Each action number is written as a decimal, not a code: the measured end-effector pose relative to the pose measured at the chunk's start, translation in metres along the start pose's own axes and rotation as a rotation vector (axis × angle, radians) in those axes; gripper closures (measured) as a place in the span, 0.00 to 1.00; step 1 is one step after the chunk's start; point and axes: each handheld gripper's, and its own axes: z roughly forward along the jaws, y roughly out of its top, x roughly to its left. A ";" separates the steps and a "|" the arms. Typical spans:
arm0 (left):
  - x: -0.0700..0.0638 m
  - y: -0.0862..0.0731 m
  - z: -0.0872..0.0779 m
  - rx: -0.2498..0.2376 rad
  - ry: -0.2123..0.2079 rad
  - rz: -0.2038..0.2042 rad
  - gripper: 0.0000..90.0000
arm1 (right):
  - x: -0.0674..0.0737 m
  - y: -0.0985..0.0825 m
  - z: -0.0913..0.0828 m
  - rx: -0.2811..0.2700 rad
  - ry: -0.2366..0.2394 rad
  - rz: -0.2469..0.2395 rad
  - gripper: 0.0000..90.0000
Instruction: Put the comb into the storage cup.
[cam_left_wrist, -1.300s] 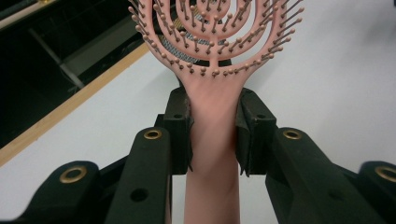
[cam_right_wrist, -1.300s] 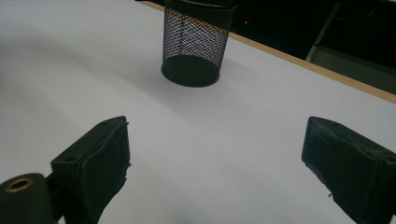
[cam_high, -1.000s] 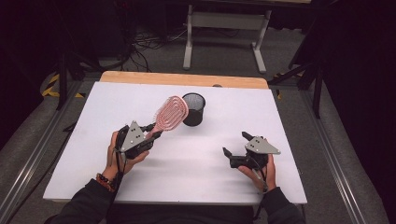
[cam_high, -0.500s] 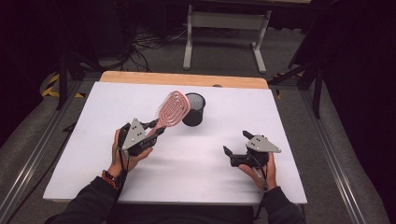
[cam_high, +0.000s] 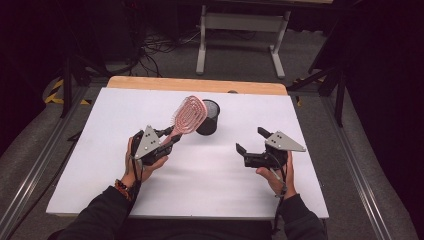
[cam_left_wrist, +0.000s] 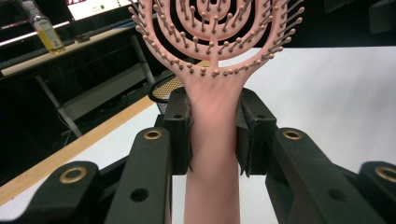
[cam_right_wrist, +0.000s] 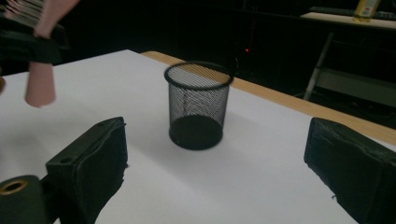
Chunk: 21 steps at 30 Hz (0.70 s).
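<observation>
sleeves: dark, long, reaching to both wrists
left wrist: beaded bracelet (cam_high: 120, 187)
left gripper (cam_high: 167, 139): black body, grey three-cornered plate with small screws on top
right gripper (cam_high: 248, 141): black, same grey plate, thin cable trailing along the wrist
fingers (cam_left_wrist: 180, 130): black blocky pads, brass-ringed holes on the arms

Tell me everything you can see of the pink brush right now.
The brush is pale pink, plastic by the look, with an oval head of open concentric loops studded with ball-tipped bristles. Its smooth, solid handle is clamped between the pads of the left claw, which holds it off the table, head tilted up and away from the person. In the high view the head overlaps the black mesh cup; contact cannot be told.
</observation>
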 end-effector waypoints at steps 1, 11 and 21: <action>-0.001 0.000 0.001 0.002 -0.003 -0.003 0.78 | 0.002 0.004 0.001 -0.009 0.012 -0.002 0.07; -0.009 0.001 0.013 -0.005 -0.019 0.006 0.78 | 0.036 0.035 0.025 -0.069 0.162 -0.025 0.05; -0.024 -0.001 0.026 -0.003 -0.034 0.029 0.78 | 0.051 0.051 0.036 -0.120 0.193 0.007 0.08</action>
